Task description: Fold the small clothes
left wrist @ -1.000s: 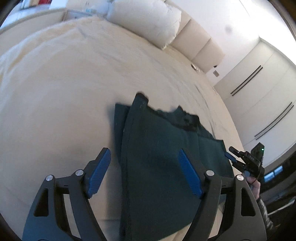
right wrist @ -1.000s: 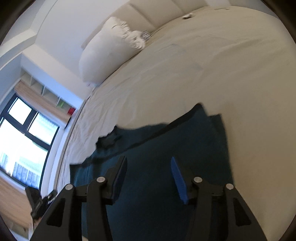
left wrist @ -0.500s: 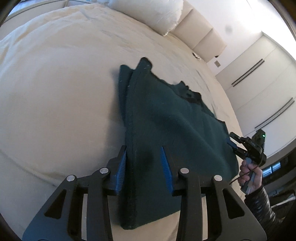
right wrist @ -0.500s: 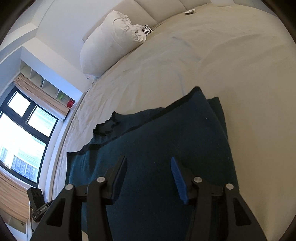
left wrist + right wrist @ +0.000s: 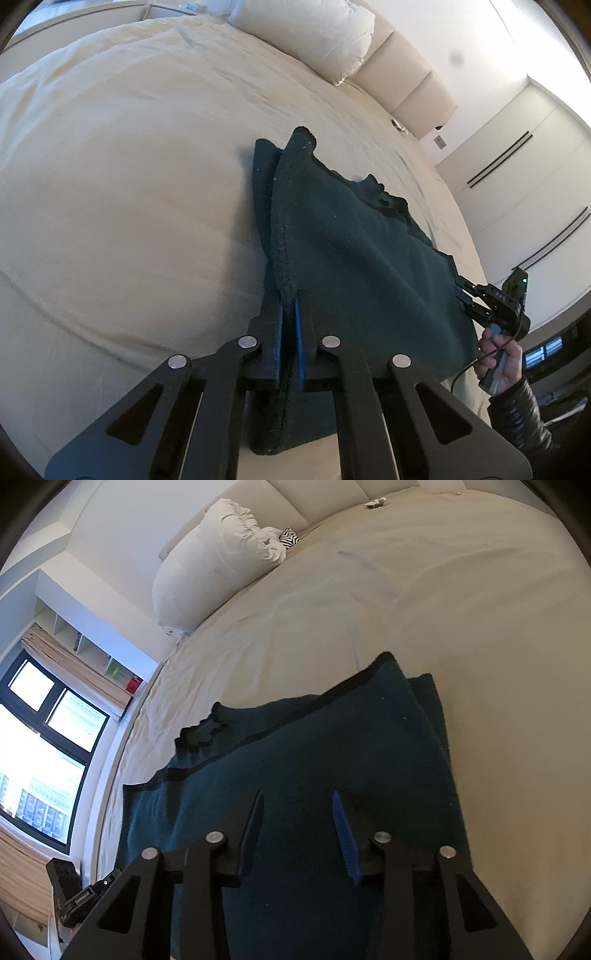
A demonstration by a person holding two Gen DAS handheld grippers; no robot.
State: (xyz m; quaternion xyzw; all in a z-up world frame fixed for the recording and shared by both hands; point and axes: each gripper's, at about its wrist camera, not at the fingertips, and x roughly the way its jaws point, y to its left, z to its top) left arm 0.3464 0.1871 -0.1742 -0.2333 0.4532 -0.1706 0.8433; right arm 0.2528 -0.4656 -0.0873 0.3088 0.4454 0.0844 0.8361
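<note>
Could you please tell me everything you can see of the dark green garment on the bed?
The dark green garment looks like thick knit, with black trim along its far edge. It lies mostly flat on the cream bed, one side folded into layers. The left gripper is shut on its near folded edge; the right gripper is open over its other side.

From my remote station I count one dark green knitted garment (image 5: 343,258) on one cream-sheeted bed (image 5: 129,166), one plump white pillow (image 5: 314,33) at its head, and two black hand-held grippers with blue pads: the left hand-held gripper (image 5: 289,314) and the right hand-held gripper (image 5: 297,819). One small striped black-and-white item (image 5: 288,538) lies beside the pillow.
</note>
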